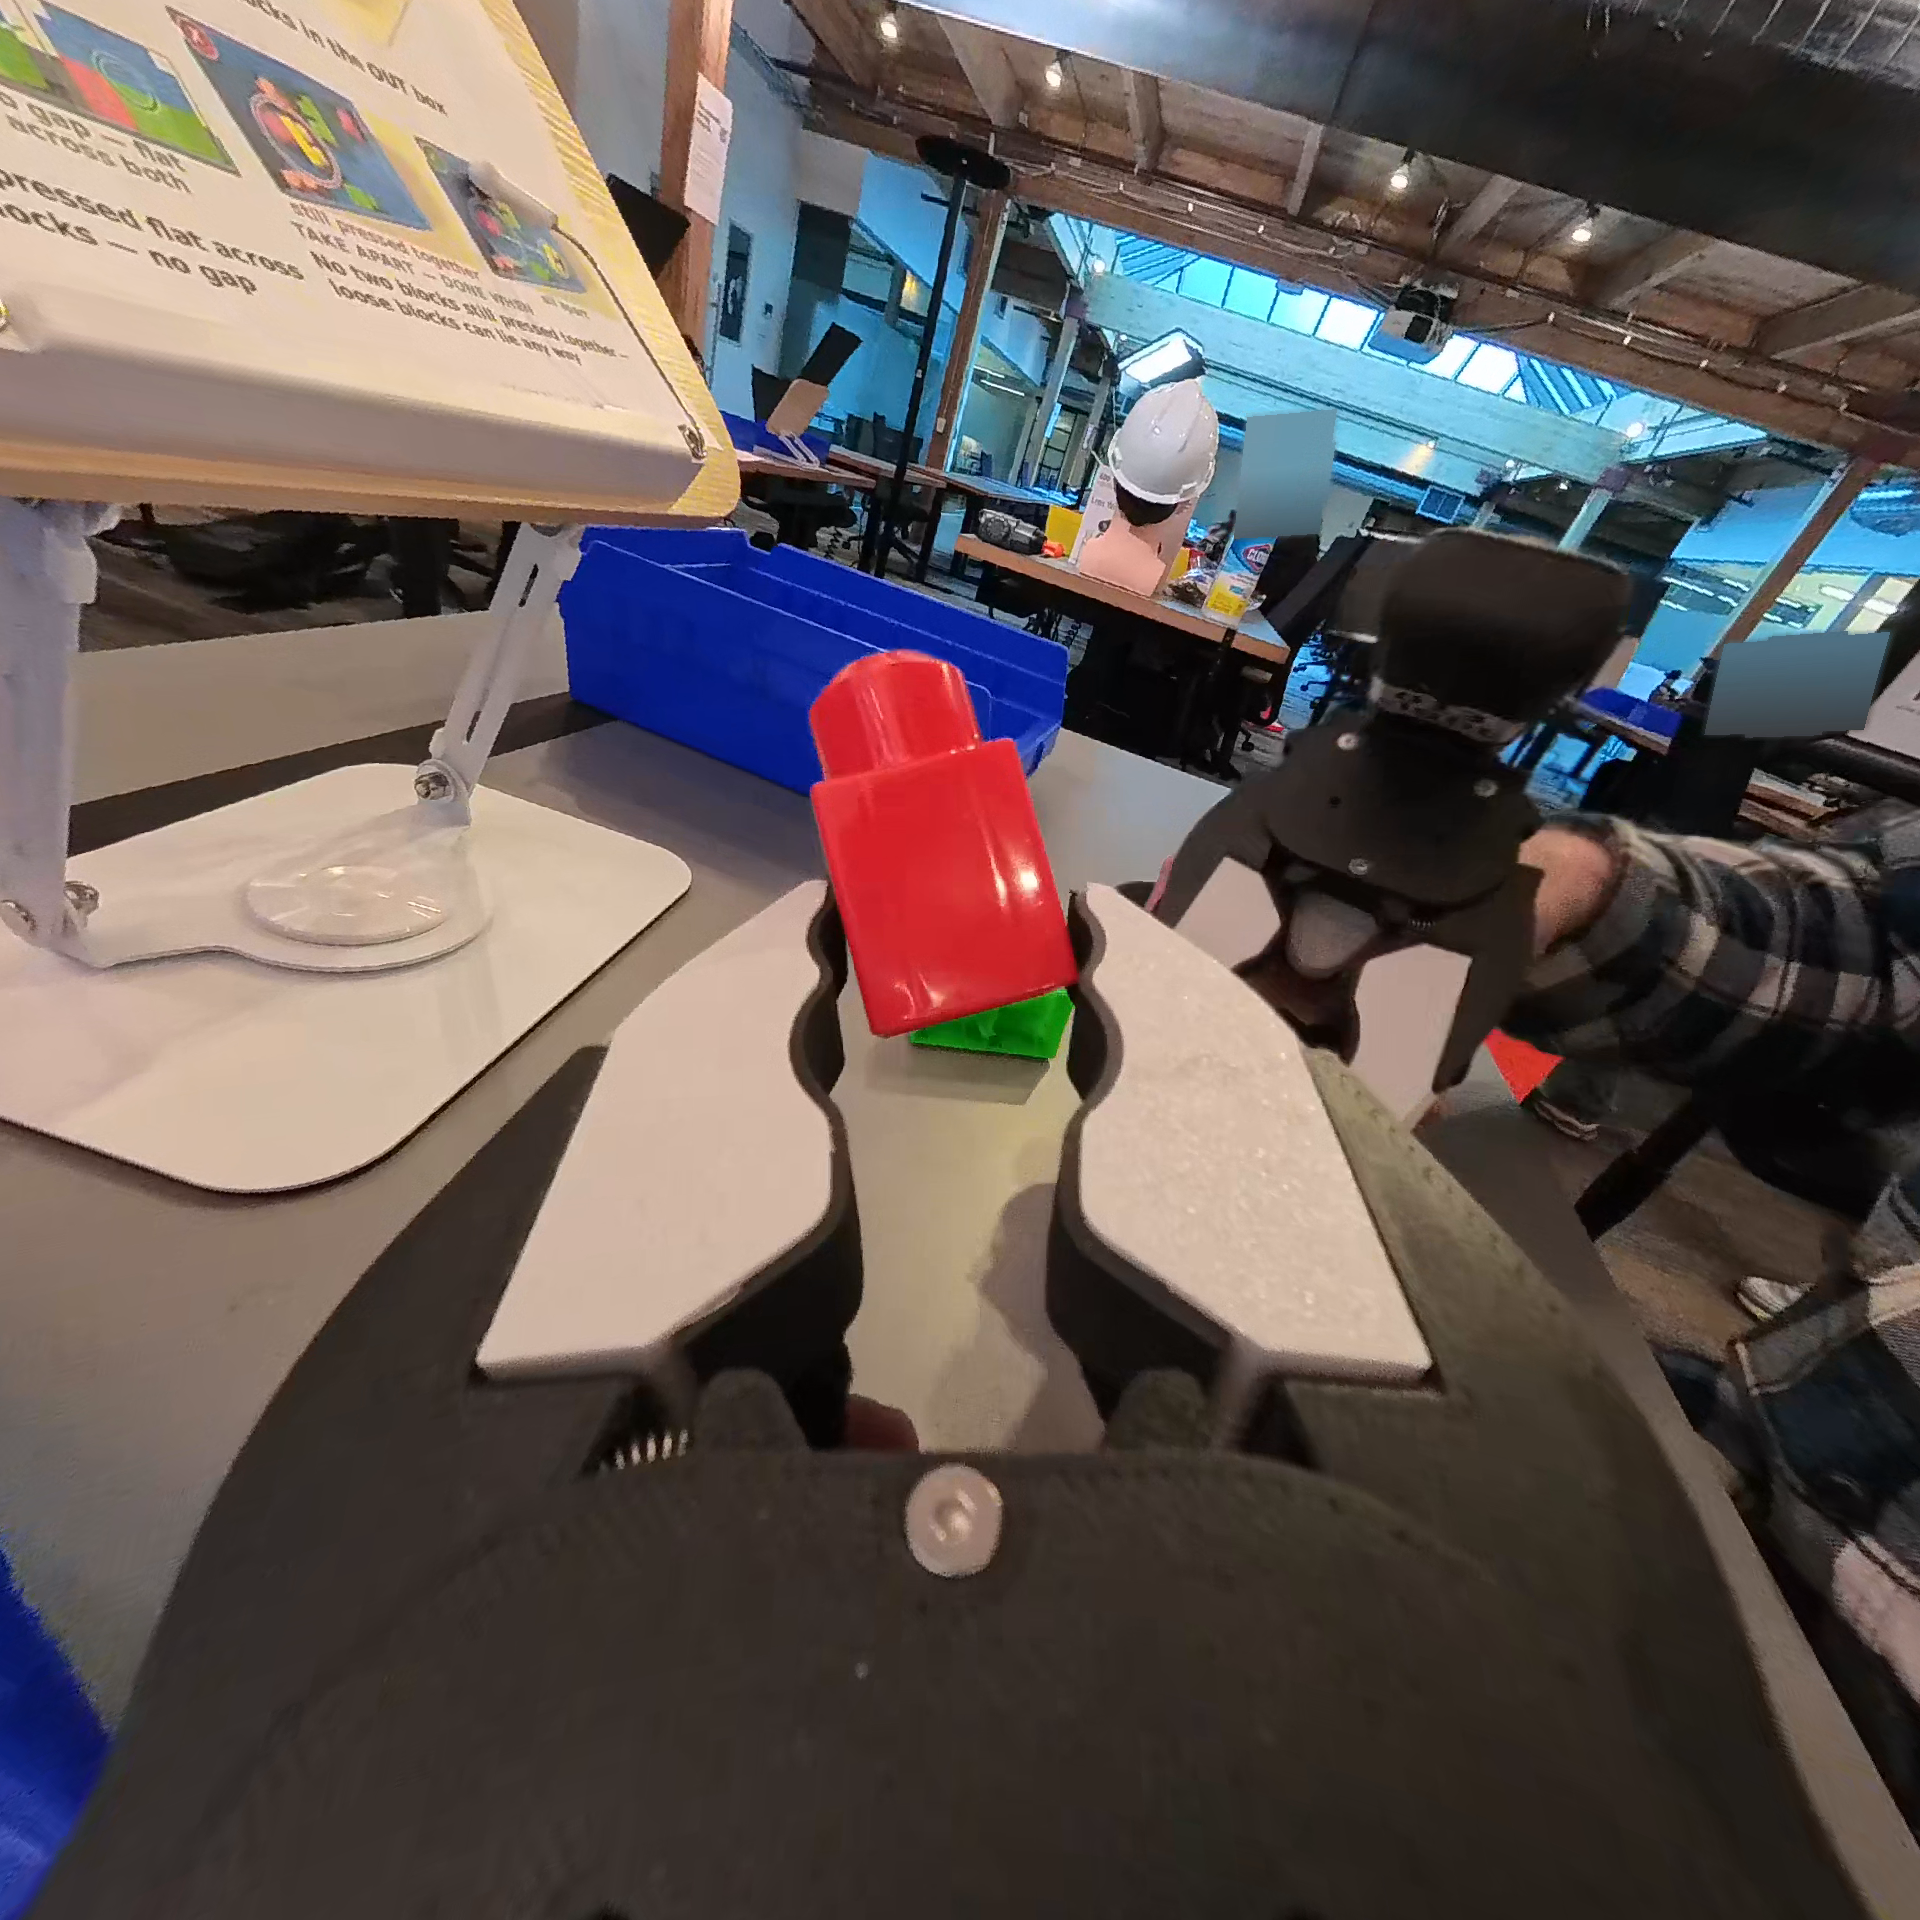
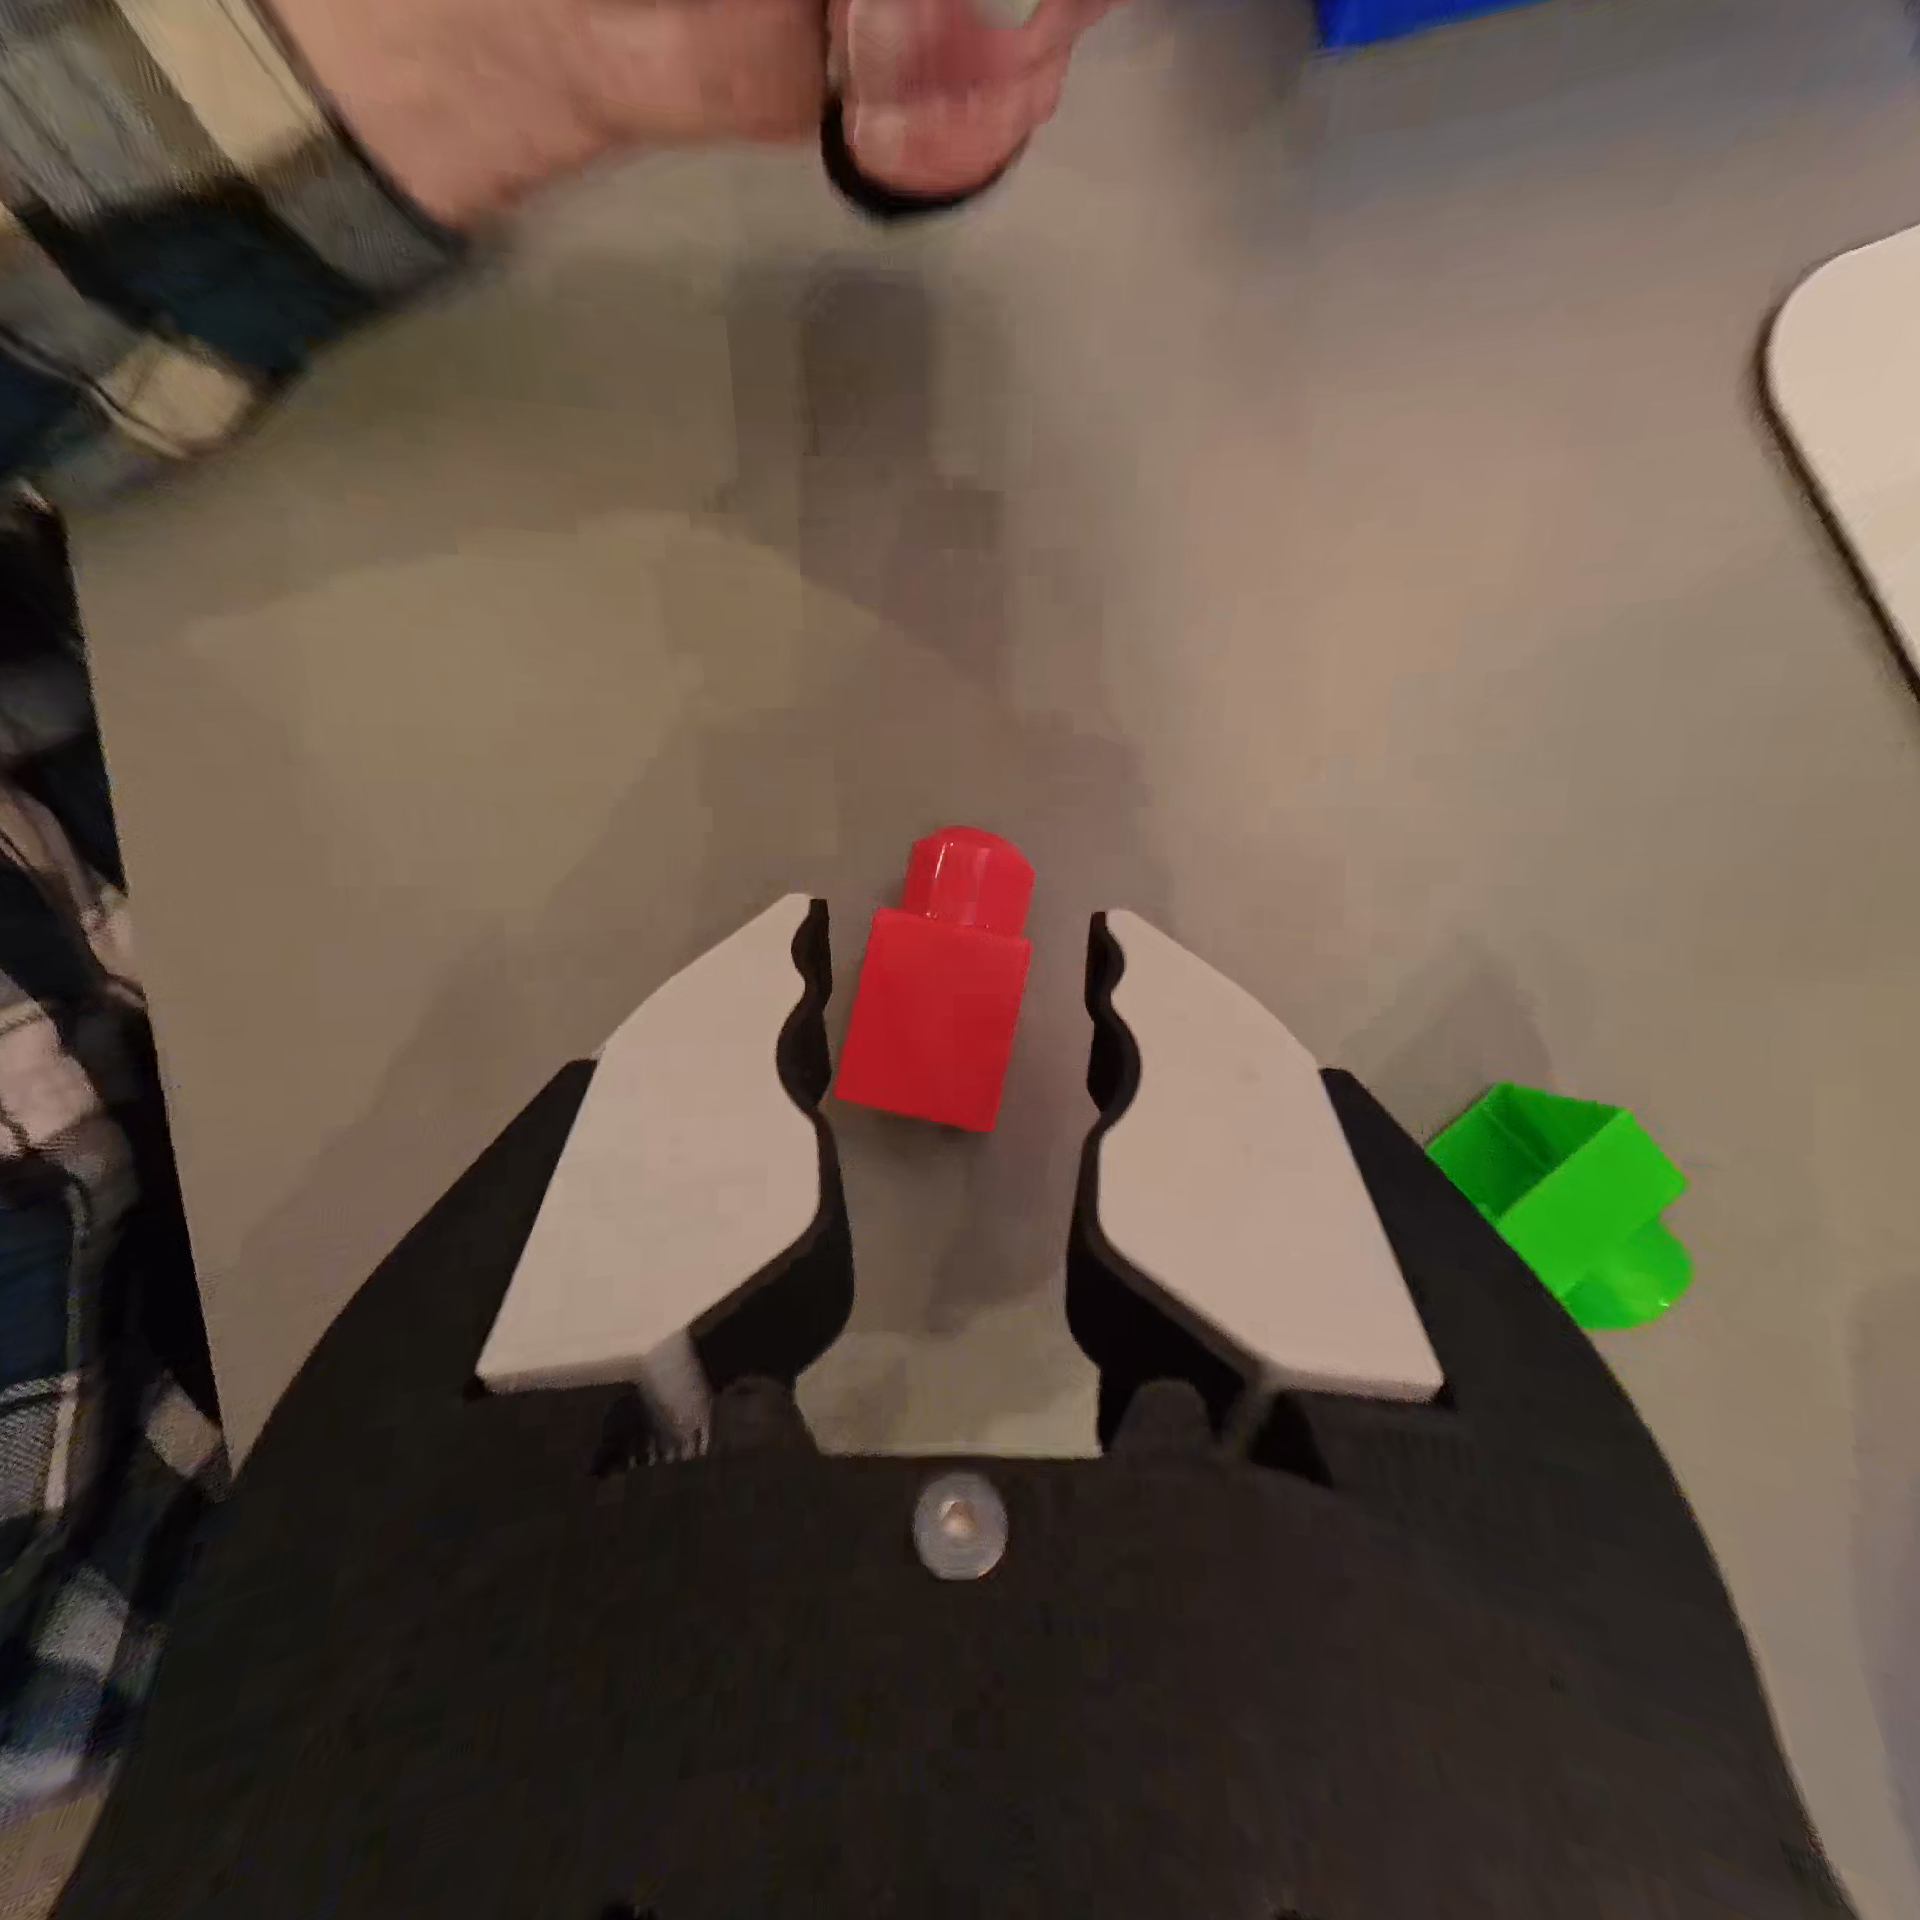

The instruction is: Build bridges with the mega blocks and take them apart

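Observation:
In the left wrist view my left gripper (image 1: 951, 935) is shut on a red block (image 1: 935, 862), which sits tilted between the pads, stud up and away. A green block (image 1: 1003, 1027) lies on the grey table (image 1: 166, 1351) just behind it. My right gripper (image 1: 1304, 997) shows at the right, open, held by a hand in a plaid sleeve. In the right wrist view my right gripper (image 2: 956, 935) is open. A second red block (image 2: 935, 1018) lies between its fingertips with a gap on each side. The green block (image 2: 1558, 1205) lies on its side to the right.
A blue bin (image 1: 727, 644) stands at the table's far edge. A white stand base (image 1: 312, 987) carries a tilted instruction board (image 1: 312, 260) at the left; its corner shows in the right wrist view (image 2: 1860, 468). A blurred hand (image 2: 675, 94) is at the top.

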Tool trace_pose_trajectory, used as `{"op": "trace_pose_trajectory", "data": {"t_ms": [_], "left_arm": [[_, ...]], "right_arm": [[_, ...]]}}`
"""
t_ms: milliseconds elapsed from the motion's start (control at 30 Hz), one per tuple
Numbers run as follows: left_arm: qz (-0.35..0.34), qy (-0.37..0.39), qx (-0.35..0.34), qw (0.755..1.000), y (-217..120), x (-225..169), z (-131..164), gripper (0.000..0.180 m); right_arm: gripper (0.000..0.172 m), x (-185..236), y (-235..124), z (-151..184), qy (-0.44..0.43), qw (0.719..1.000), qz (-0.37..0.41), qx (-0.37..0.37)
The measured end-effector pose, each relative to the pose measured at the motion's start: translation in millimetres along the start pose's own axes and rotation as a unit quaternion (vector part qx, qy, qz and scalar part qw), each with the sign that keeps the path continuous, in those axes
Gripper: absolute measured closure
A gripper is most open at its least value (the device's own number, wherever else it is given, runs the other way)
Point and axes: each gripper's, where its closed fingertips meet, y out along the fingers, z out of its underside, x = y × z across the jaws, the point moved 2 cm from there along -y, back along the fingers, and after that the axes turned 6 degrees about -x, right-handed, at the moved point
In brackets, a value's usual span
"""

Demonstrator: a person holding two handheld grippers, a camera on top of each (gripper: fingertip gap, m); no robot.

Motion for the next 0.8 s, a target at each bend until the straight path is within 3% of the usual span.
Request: {"op": "trace_pose_trajectory", "data": {"t_ms": [67,200,333,467,600,800], "left_arm": [[-0.001,0.003,0.003,1.0,2,0,1,0.141],[-0.009,0.005,0.002,1.0,-1,2,0,0.141],[-0.016,0.004,-0.007,1.0,-7,7,-5,0.141],[-0.022,0.006,-0.017,1.0,-10,11,-11,0.141],[-0.025,0.002,-0.035,0.999,-15,12,-18,0.141],[-0.018,0.001,-0.036,0.999,-13,10,-17,0.141]], "right_arm": [[0.125,2,9,0,-0.02,0.998,0.012,0.055],[0.147,2,30,0,-0.038,0.994,0.019,0.105],[0.147,1,33,0,-0.01,0.993,-0.001,0.118],[0.148,-8,22,-36,0.004,1.0,0.006,-0.015],[0.149,-30,5,-59,0.061,0.982,0.014,-0.176],[0.149,-41,11,-36,0.089,0.975,0.038,-0.199]]}}
